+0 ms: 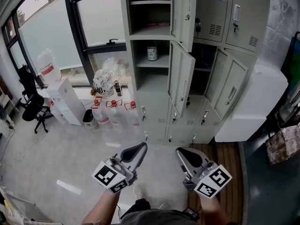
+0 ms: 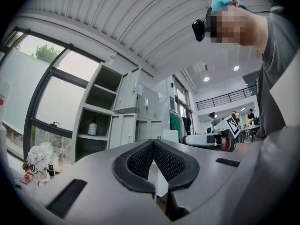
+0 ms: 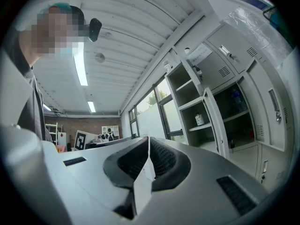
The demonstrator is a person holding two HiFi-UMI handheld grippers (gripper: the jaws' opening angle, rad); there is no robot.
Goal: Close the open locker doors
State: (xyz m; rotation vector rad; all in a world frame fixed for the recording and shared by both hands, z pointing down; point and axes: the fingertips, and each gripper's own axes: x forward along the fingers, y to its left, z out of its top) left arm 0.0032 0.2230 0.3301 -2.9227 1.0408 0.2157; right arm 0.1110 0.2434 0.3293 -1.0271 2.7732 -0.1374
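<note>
The grey locker bank (image 1: 154,102) stands ahead in the head view. Three of its doors hang open: an upper one (image 1: 183,13), a middle one (image 1: 181,81) and one further right (image 1: 229,86). A small jar (image 1: 152,52) sits on an exposed shelf. My left gripper (image 1: 141,148) and right gripper (image 1: 180,152) are held side by side low in the view, well short of the lockers, both shut and empty. In the left gripper view the left gripper (image 2: 153,141) points at the lockers (image 2: 101,121). The right gripper (image 3: 148,138) has the open shelves (image 3: 199,109) to its right.
A water dispenser (image 1: 65,100) with a bottle (image 1: 48,67) stands left of the lockers, with red-capped jugs (image 1: 112,110) beside it. An office chair (image 1: 30,104) is at far left. A white cabinet (image 1: 255,107) and a cardboard box (image 1: 283,144) stand right.
</note>
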